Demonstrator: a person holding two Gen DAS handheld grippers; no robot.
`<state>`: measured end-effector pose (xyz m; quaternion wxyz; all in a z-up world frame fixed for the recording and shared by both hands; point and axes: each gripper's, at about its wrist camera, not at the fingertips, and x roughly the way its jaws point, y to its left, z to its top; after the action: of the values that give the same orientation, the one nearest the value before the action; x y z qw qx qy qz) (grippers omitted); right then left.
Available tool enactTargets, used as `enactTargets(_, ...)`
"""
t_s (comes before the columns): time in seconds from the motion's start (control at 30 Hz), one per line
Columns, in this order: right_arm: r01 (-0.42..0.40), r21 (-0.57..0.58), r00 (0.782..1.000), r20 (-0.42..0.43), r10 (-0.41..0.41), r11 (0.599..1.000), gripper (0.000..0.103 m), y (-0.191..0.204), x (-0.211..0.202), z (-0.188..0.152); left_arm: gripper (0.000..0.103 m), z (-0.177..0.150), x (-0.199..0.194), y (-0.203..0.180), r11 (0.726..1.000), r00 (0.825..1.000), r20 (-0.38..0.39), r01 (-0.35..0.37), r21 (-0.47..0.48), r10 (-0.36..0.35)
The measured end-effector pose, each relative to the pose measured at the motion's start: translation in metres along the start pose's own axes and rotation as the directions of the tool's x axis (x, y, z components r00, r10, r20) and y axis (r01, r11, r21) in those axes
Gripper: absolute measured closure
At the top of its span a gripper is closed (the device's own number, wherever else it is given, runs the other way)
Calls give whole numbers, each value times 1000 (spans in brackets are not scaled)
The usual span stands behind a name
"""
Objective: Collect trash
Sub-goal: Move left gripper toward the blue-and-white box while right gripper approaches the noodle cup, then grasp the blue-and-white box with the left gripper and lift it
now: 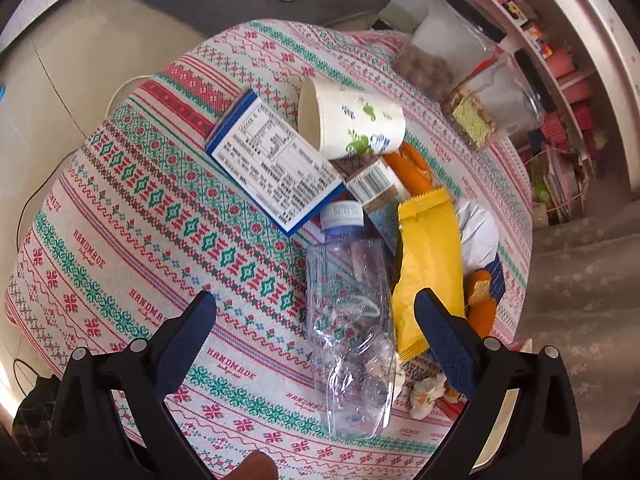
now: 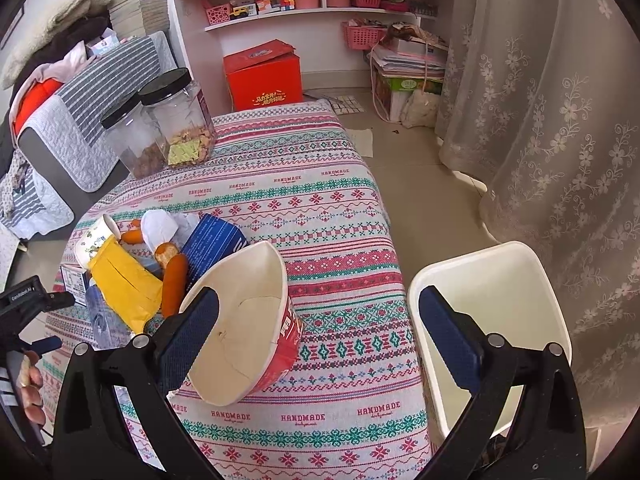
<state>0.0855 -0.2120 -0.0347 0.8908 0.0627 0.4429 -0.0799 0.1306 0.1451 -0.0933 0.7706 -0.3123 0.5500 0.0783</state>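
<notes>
Left gripper (image 1: 316,320) spread wide above clear plastic bottle (image 1: 352,332) lying on patterned tablecloth (image 1: 120,240): likely light, crushable, slick, best pinched mid-body. Right gripper (image 2: 318,316) wide open, empty, between tipped noodle bowl (image 2: 248,332) and white bin (image 2: 496,320).

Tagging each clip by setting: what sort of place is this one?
Most likely a lived-in home room, perhaps a living room. A low table under a patterned cloth holds snack jars. Behind it are shelves with toys and pink baskets, and a lace curtain hangs at the right.
</notes>
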Motion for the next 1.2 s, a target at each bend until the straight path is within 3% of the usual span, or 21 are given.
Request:
enactTargets(0.03, -3, 7, 1000, 0, 3, 1000, 7, -1, 0, 1, 8, 7, -10, 5, 997, 997, 42, 60, -38, -59)
enactTargets(0.1, -15, 22, 1000, -2, 15, 1000, 7, -4, -1, 2, 7, 21, -39, 15, 977, 968, 172, 198, -79, -183)
enactTargets(0.13, -23, 28, 1000, -3, 23, 999, 7, -5, -2, 3, 7, 28, -52, 14, 975, 953, 227, 217, -39, -203)
enactTargets(0.2, -37, 32, 999, -8, 37, 999, 7, -5, -2, 4, 7, 38, -68, 9, 988, 944, 291, 143, 60, -155)
enactTargets(0.23, -42, 31, 999, -11, 42, 999, 7, -5, -2, 4, 7, 42, -64, 6, 992, 953, 283, 90, 91, -113)
enactTargets(0.3, -48, 32, 999, -15, 48, 998, 7, -3, -1, 5, 7, 50, -36, 11, 995, 982, 190, -6, 102, -14)
enactTargets(0.37, -51, 35, 998, -21, 51, 998, 7, -2, 1, 7, 7, 55, -2, 31, 998, 993, 105, -57, -7, 57)
enactTargets(0.47, -52, 36, 998, -31, 53, 998, 7, 3, 6, 9, 8, 61, 27, 59, 983, 1000, 19, -4, -183, 8)
enactTargets(0.57, -43, 26, 998, -37, 44, 999, 7, 7, 11, 10, 8, 71, 33, 53, 975, 999, 51, 15, -222, -4)
enactTargets(0.67, -36, 24, 998, -50, 37, 999, 7, 10, 17, 12, 11, 76, 40, 43, 971, 998, 60, 29, -235, -15)
enactTargets(0.83, -19, 2, 997, -70, 19, 1000, 7, 10, 25, 10, 36, 79, 66, 44, 962, 1000, -4, 3, -271, -5)
enactTargets(0.97, -22, 18, 997, -79, 23, 1000, 7, 5, 26, 9, 41, 77, 65, 43, 962, 999, -12, 34, -272, -39)
enactTargets(1.2, -54, 27, 995, -84, 56, 998, 7, 4, 22, 6, 44, 64, 29, 36, 974, 996, 28, 90, -208, -86)
